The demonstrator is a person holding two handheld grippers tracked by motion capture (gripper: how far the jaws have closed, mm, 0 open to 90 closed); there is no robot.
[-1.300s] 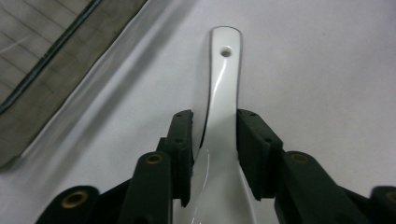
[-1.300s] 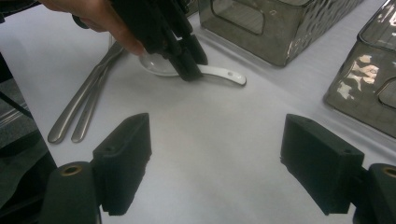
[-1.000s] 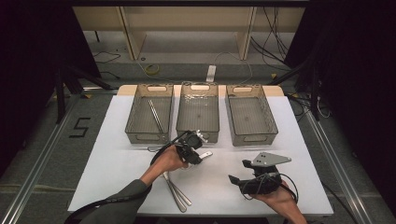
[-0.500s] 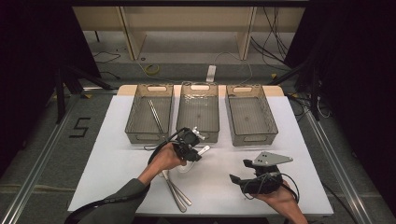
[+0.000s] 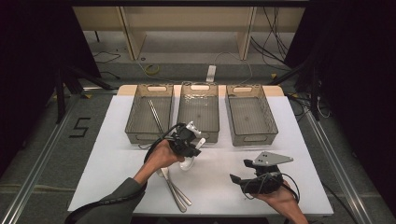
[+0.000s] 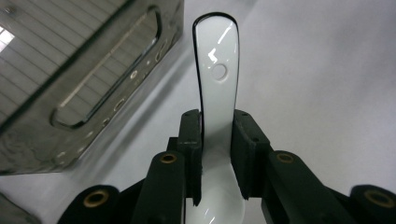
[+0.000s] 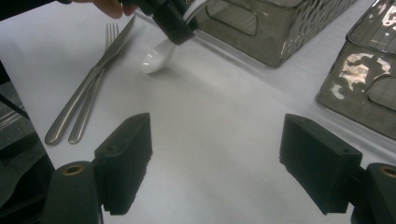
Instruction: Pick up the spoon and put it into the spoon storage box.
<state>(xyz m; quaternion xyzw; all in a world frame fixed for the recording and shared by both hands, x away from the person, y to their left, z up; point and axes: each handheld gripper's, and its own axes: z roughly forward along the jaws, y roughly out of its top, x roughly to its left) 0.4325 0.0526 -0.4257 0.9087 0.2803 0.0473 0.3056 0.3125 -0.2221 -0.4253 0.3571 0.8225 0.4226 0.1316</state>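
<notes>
Just near the middle basket (image 5: 198, 112), the left gripper (image 5: 189, 142) pinches the white spoon (image 6: 217, 88) by its handle, bowl hanging just off the table. Best to lift it level and clear the rim before release. Right gripper (image 7: 217, 163) rests wide open, empty.

The white ceramic spoon (image 6: 215, 116) was glossy, with a flat handle that had a small round dimple near its rounded end. It was held by the handle between the two black jaws of the left gripper (image 5: 189, 142), which pressed on both sides of it. In the right gripper view the spoon (image 7: 156, 56) hung tilted, its bowl downward and close above the white table, with a shadow just under it. It was in front of the middle basket (image 5: 198, 112), beside the fork and knife.
</notes>
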